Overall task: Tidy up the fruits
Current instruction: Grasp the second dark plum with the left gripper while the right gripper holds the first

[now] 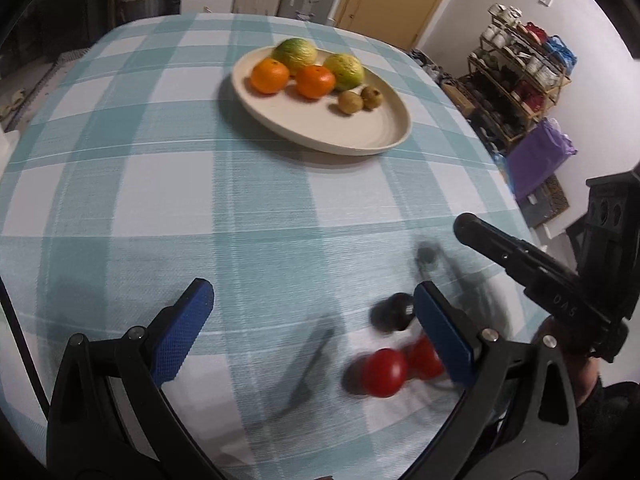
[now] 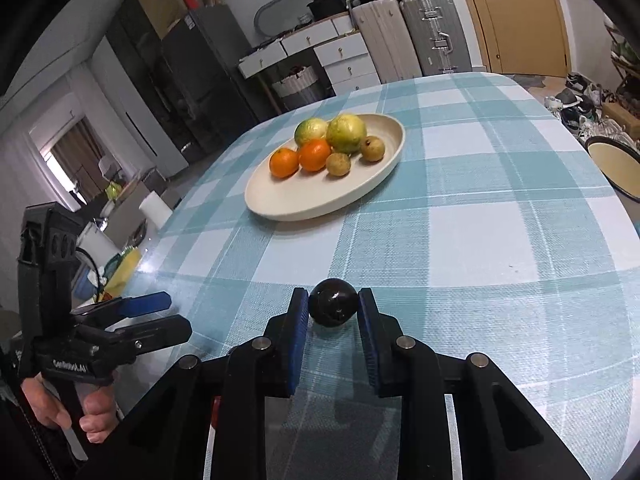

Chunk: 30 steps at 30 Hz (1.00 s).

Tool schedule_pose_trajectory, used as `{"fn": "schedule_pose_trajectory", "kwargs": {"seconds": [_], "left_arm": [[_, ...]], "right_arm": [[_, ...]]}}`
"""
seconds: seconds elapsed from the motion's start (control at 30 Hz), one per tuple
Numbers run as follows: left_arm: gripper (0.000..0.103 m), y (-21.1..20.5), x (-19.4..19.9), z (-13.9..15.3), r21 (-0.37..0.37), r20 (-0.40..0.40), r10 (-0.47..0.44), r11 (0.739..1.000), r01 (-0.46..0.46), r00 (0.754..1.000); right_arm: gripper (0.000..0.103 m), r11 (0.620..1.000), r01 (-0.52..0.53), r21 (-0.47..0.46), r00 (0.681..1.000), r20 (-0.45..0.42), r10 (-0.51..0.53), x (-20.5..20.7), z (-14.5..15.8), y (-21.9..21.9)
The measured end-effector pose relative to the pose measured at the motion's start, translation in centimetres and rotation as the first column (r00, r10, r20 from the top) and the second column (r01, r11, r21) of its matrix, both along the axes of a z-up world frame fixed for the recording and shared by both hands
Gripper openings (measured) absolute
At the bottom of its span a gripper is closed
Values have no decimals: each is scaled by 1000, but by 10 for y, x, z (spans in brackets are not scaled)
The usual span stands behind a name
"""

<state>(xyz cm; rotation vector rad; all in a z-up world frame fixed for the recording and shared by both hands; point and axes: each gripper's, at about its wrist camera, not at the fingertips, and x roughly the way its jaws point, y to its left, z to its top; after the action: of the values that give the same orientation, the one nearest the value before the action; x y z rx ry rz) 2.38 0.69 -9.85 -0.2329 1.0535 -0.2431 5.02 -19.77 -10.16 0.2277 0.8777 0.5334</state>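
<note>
Right tongs (image 2: 333,308) are clamped on the dark plum (image 2: 333,302) just above the surface (image 2: 480,240); left tongs (image 1: 314,312) gape empty. Smooth, round and bruisable, it seems best squeezed gently across its middle.

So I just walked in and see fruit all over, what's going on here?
A person is sorting fruit onto a plate using two handheld grippers. The right gripper is shut on a dark round fruit. The left gripper is open, holding nothing, above two red fruits on the checked tablecloth. The plate already holds oranges, green and brown fruits.
</note>
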Motion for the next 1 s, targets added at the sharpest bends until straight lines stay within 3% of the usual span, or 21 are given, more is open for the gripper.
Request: {"fn": "schedule_pose_trajectory", "kwargs": {"seconds": [0.13, 0.27, 0.47, 0.57, 0.77, 1.0], "left_arm": [[100, -16, 8, -1, -35, -43, -69, 997, 68, 997], [99, -38, 14, -6, 49, -99, -153, 986, 158, 983], [94, -49, 19, -10, 66, -149, -192, 977, 203, 970], [77, -55, 18, -13, 106, -170, -210, 968, 230, 963], [61, -56, 18, -14, 82, -176, -222, 967, 239, 959], [27, -77, 19, -13, 64, -187, -304, 945, 320, 934]], "right_arm": [[26, 1000, 3, 14, 1000, 13, -3, -2, 4, -9], [26, 1000, 7, 26, 1000, 21, -7, -2, 5, -17], [26, 998, 19, 54, 1000, 5, -20, 1, 0, -27], [26, 998, 21, 67, 1000, 2, -22, 2, -2, -32], [26, 996, 20, 82, 1000, -12, -19, 6, -8, -36], [26, 993, 21, 113, 999, -30, -18, 11, -12, -40]]}}
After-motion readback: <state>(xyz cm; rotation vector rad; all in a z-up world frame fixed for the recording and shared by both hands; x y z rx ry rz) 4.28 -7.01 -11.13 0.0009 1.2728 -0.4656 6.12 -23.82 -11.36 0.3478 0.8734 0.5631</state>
